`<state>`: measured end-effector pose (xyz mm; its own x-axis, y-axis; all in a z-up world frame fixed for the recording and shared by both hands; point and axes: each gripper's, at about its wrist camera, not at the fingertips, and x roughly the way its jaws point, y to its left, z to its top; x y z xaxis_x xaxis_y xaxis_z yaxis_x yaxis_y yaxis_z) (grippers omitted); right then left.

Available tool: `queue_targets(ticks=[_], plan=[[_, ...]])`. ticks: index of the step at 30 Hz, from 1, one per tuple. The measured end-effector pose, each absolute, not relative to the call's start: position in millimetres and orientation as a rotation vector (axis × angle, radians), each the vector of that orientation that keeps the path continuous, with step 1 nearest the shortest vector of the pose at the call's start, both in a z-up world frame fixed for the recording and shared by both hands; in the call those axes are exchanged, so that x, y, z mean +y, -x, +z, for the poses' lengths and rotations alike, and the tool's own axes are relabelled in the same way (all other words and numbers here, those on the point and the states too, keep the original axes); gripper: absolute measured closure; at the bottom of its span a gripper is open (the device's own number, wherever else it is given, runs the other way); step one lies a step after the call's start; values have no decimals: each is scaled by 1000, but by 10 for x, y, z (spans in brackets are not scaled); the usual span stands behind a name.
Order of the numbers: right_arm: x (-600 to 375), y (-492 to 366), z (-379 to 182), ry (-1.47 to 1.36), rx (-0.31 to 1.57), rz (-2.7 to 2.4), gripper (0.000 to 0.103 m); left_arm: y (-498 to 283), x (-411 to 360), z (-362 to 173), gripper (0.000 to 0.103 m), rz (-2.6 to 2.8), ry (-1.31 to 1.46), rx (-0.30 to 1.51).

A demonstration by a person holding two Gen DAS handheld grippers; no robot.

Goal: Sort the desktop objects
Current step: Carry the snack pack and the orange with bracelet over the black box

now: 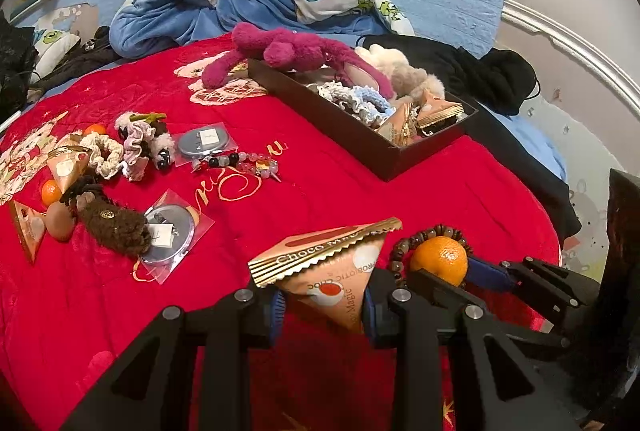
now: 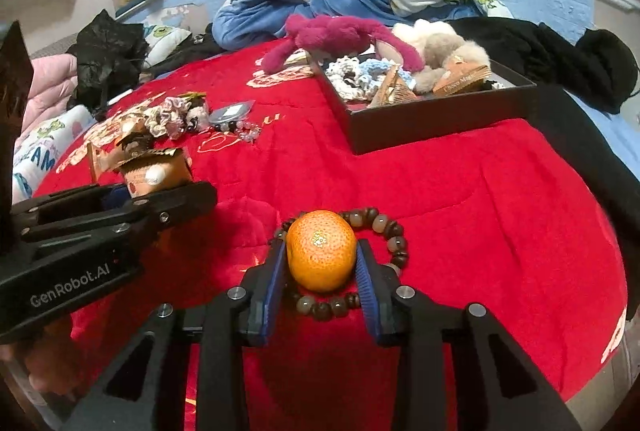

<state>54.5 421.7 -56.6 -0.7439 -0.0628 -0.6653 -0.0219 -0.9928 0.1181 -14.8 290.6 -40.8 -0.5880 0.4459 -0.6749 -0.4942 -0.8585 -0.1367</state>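
While the left tongs (image 1: 324, 305) stay out of it, clamped on a triangular Choco Magic packet (image 1: 334, 271) above the red blanket (image 1: 280, 159) near its front edge, the right tongs (image 2: 322, 267) sit around a mandarin (image 2: 321, 250), their blue pads (image 2: 366, 271) against its two sides. That mandarin rests inside a ring of brown prayer beads (image 2: 340, 305) lying on the blanket, also near the front edge. A dark shallow box (image 2: 436, 119) sits toward the blanket's far right corner, holding crocheted scrunchies (image 2: 344, 75), more packets and part of a magenta plush toy (image 2: 340, 35). Along the left edge lie loose scrunchies (image 1: 136, 143), two round bagged mirrors (image 1: 168, 235), a bead bracelet (image 1: 236, 163), a brown plush (image 1: 112, 223), an egg (image 1: 60, 225) and two more mandarins (image 1: 51, 192).
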Motion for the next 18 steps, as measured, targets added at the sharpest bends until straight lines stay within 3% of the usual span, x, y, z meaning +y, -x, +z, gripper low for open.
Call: queue_targets(ticks=[18], plan=[[4186,-575,-421,-1065,-164,-2953,71,102,2963,-360,72,2428,981,76]])
